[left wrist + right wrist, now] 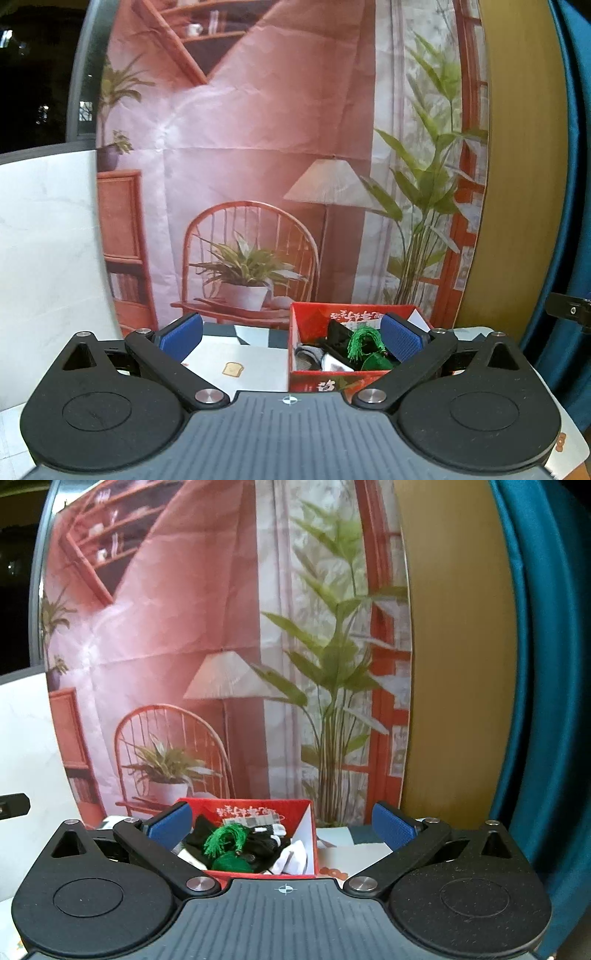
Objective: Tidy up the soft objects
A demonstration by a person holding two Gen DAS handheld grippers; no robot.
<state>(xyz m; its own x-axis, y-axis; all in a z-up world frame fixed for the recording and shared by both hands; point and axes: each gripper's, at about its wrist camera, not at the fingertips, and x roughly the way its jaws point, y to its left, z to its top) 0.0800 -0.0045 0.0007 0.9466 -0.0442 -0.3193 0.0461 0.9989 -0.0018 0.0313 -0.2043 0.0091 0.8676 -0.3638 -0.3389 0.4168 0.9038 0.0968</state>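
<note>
**Red box holds the soft pile, both claws empty**

Red cardboard, printed with white characters I cannot read, forms the open box (325,382) low and right of centre in my left view, low centre-left in my right view. Inside it lie a green tasselled fabric piece (365,341), dark cloth (264,843) and white cloth (295,858). My left gripper (291,338) gapes wide, holding nothing; my right gripper (282,821) likewise. A white sheet with a toast drawing (232,369) lies left of the box.
</note>
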